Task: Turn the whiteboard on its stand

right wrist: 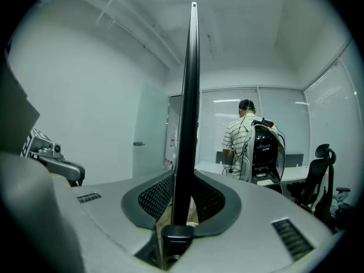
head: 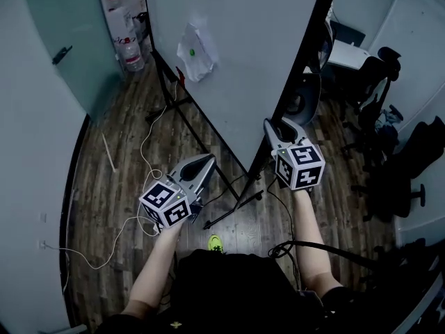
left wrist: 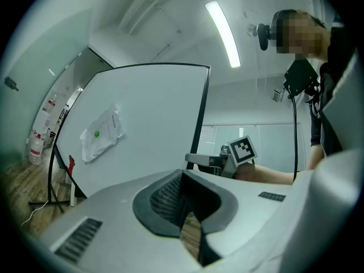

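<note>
Gripping the whiteboard (head: 236, 40) by its black side frame (right wrist: 190, 95), my right claw (head: 272, 125) is standing narrow. Its meshed pads (right wrist: 153, 199) are lying against both faces of that thin frame, which is running straight up from between the jaws in the right gripper view. The board's white face is spreading out to the left of this claw and reaching well above it. The board is standing upright on its stand (head: 236, 209), whose black legs are spreading over the wooden floor (head: 111, 186) below and to the left of the claw.

My left claw (head: 206, 160) is hanging free, to the left of the right claw and apart from the board, and it is pointing toward the white face. Its jaws are closing together at the tips with nothing between them, and through the slit near their base I am seeing only floorboards. Ahead of this claw and up to its left, a crumpled sheet of paper (left wrist: 101, 132) is clinging to the board under a green magnet (left wrist: 96, 133). A white cable (head: 142, 145) is trailing over the floor to the left of the left claw. Beyond the right claw, past the frame, a person in a striped shirt (right wrist: 239, 144) is standing with their back to me. Office chairs (head: 379, 68) are standing off to that claw's right.
</note>
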The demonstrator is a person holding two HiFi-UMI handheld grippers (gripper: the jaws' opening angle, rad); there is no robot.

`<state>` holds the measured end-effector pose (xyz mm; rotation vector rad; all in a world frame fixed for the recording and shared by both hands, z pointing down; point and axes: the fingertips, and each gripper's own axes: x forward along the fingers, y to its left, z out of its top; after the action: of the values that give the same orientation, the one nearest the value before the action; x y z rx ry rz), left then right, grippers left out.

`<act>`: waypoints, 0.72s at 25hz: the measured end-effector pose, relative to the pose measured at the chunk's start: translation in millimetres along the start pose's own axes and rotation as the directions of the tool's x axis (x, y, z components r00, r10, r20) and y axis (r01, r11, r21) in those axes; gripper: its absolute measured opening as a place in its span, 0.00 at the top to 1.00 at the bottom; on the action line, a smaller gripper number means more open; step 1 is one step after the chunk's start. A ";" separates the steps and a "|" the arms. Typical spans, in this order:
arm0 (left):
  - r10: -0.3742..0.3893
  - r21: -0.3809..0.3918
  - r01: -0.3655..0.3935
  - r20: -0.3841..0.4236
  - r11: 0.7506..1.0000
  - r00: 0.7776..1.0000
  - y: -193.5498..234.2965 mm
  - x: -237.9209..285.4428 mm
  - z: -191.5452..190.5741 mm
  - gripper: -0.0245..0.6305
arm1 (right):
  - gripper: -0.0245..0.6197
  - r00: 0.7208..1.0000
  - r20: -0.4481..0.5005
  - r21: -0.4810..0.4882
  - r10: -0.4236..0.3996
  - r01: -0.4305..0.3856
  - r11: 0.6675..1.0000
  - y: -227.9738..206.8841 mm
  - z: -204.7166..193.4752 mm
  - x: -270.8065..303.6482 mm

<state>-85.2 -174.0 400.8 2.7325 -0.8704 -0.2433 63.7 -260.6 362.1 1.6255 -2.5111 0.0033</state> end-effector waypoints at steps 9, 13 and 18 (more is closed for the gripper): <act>-0.021 0.026 0.021 -0.007 0.999 1.000 -33.3 3.6 -4.1 0.93 | 0.84 0.999 -0.017 0.028 0.051 -0.051 0.998 15.1 -21.2 -34.5; -0.030 0.034 0.030 -0.006 0.999 1.000 -49.6 7.8 -5.6 0.93 | 0.84 0.997 -0.020 0.033 0.081 -0.080 0.996 22.6 -28.0 -48.3; -0.028 0.041 0.028 -0.013 0.999 1.000 -66.8 9.9 -10.6 0.93 | 0.84 0.994 -0.016 0.039 0.110 -0.110 0.993 28.1 -33.3 -64.6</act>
<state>-38.5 -125.2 390.2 2.7826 -0.8434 -0.2164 68.3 -187.6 389.1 1.4912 -2.5992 0.0783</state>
